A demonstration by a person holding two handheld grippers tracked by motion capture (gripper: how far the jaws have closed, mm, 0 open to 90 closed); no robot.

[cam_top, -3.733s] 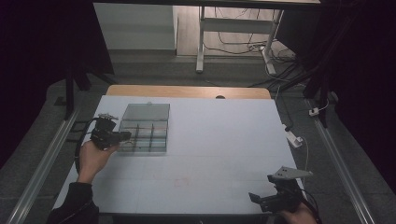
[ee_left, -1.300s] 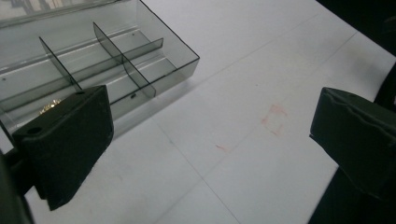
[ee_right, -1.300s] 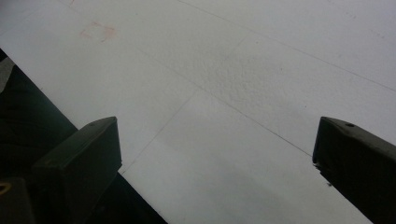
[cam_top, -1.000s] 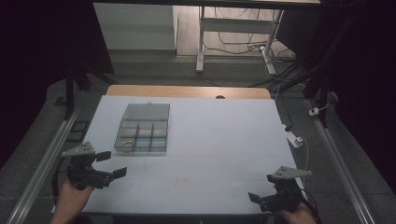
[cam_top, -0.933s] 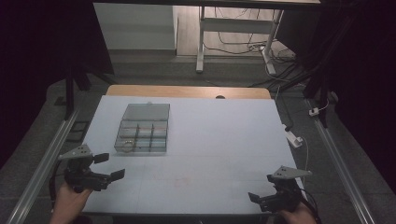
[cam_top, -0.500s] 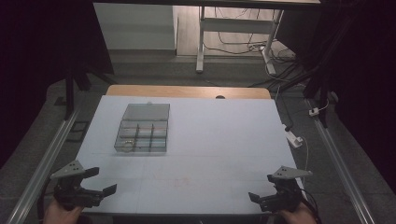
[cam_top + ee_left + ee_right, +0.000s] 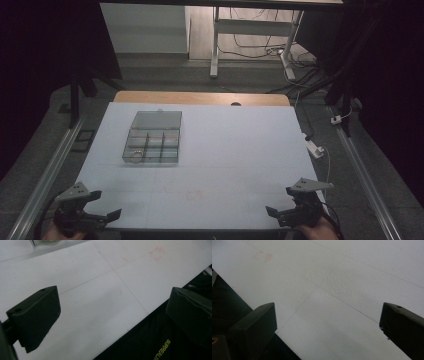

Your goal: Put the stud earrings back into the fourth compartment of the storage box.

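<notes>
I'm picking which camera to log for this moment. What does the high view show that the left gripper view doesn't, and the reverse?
High view alone: the whole clear compartment box with its lid open, the right gripper, floor cables. Left gripper view alone: yellow lettering on dark cloth below the table edge, and a close look at the fingers, spread wide. Both: the white table, its red mark, the left gripper, holding nothing.

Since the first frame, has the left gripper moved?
Yes. The left gripper has pulled back from the clear compartment box to the table's near left corner, jaws open.
</notes>
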